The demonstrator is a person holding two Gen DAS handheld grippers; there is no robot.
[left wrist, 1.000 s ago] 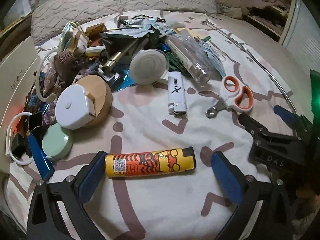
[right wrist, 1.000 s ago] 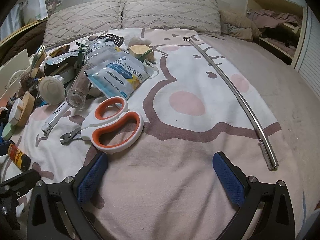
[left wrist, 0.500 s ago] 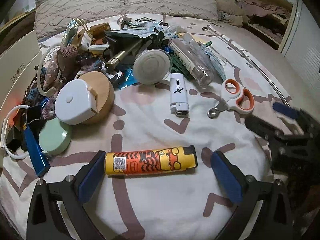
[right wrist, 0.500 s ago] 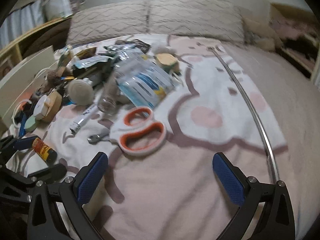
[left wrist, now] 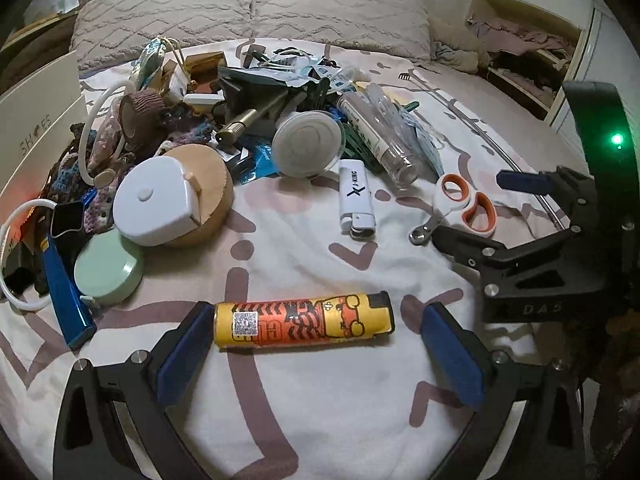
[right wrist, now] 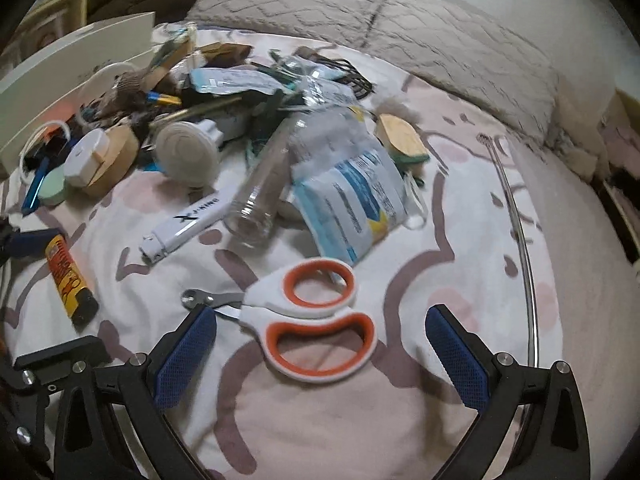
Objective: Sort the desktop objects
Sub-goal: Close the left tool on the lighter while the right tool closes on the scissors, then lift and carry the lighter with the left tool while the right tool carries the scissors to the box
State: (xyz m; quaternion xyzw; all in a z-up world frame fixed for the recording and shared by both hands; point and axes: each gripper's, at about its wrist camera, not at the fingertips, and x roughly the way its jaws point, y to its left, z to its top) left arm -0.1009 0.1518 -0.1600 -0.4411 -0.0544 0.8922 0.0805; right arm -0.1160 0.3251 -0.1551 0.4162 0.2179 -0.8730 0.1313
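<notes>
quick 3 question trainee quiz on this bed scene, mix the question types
1. True or false: the left gripper is shut on the yellow lighter.
2. What lies between the right gripper's open fingers: A) white lighter B) orange-handled scissors C) clear bottle?
3. Fill in: the white lighter's logo reads X-____.

Key: 1 false, it lies between open fingers, unclamped. 2 B. 3 KING.
</notes>
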